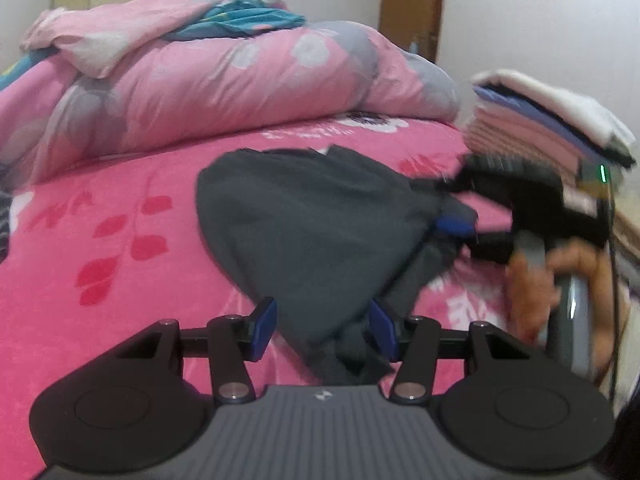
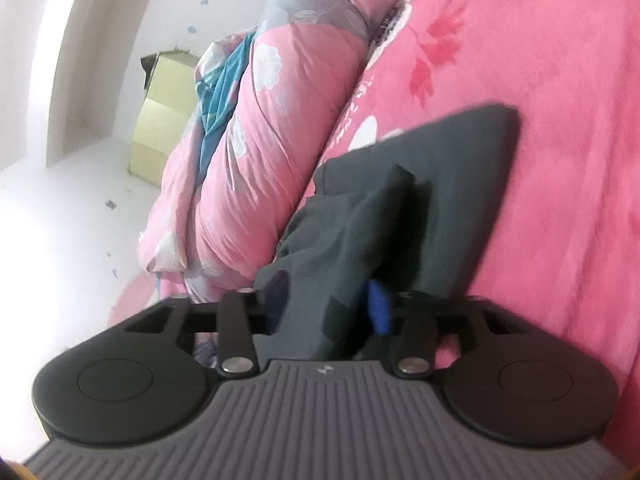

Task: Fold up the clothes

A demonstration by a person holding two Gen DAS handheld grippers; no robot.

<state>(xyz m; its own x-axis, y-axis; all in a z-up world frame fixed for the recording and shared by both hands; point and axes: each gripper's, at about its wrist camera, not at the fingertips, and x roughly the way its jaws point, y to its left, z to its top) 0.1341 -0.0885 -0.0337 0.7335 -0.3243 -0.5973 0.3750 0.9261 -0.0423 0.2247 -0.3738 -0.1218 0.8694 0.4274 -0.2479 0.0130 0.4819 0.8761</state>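
You are pinching the dark grey garment [image 1: 304, 216] lying on the pink bedsheet [image 1: 120, 200], left gripper [image 1: 324, 326] and right gripper [image 2: 328, 308] both clamping cloth.

Between the blue fingers [image 1: 264, 328] lies a plain dark grey garment [image 1: 312, 232]. Beyond them, the bedsheet [image 1: 120, 208] is hot pink with red leaves, and the quilt [image 1: 224, 80] pale pink with grey-white flowers.

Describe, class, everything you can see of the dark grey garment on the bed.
The dark grey garment is plain, soft, matte cloth, partly folded and rumpled. It lies on the pink flowered bedspread below the rolled quilt. The left gripper straddles its near corner; the right gripper has cloth bunched between its fingers.
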